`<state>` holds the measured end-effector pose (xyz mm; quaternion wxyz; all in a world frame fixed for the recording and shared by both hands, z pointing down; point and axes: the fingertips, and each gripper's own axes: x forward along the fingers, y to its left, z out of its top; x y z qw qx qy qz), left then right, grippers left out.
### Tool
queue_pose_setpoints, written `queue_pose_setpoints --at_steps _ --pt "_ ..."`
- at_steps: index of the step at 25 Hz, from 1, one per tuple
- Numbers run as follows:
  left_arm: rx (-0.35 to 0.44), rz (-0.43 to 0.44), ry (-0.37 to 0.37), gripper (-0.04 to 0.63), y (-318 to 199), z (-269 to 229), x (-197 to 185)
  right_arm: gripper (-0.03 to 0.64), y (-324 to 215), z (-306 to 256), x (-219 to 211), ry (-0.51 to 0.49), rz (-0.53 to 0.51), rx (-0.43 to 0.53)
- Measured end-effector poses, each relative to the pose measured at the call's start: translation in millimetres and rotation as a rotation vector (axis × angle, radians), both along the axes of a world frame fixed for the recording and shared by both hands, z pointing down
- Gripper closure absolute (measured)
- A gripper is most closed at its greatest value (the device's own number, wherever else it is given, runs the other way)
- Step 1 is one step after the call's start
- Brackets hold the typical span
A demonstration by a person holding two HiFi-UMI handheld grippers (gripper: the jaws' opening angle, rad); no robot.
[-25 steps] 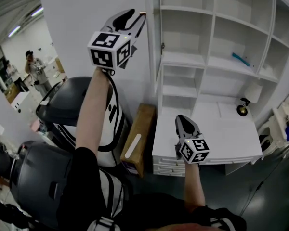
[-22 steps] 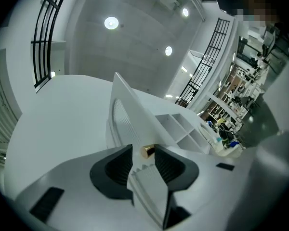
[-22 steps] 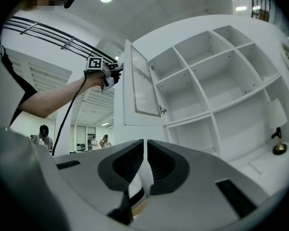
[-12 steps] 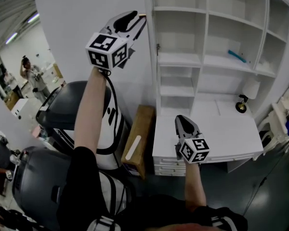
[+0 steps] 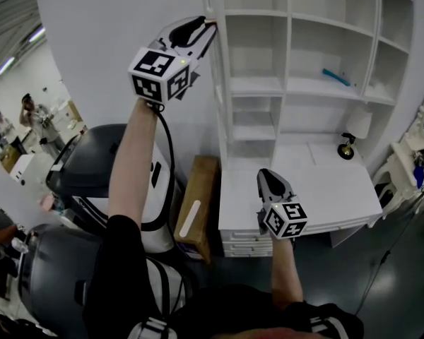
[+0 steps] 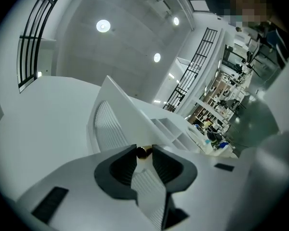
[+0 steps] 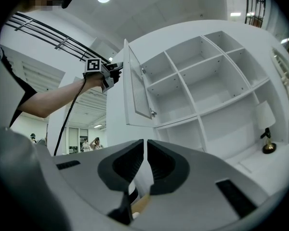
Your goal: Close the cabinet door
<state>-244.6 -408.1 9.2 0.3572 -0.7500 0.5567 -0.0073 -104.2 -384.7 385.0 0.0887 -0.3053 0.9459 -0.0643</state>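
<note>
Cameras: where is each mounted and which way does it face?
Head view: on the head, steeply down at the shelving; left gripper, right gripper show.
Left gripper view: rides that gripper, faces the cabinet door; its fingers, just closing, pinch the knob.
Right gripper view: faces the open shelving; own shut fingers, left arm show.
All three show the door.

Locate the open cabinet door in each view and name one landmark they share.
Head view: cabinet door is an edge-on strip, upper centre.
Left gripper view: louvred panel, centre-left.
Right gripper view: swung open, upper centre-left.
Shared landmark: the white shelf unit right of it.
</note>
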Motion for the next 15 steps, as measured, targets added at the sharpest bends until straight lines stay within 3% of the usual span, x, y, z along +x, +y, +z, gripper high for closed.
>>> queue_pose_setpoints --at_steps 15 --pt "0.000 -0.025 -0.058 0.497 -21.6 -1.5 31.5 0.577 -17.1 -3.5 25.9 0.031 0.086 0.007"
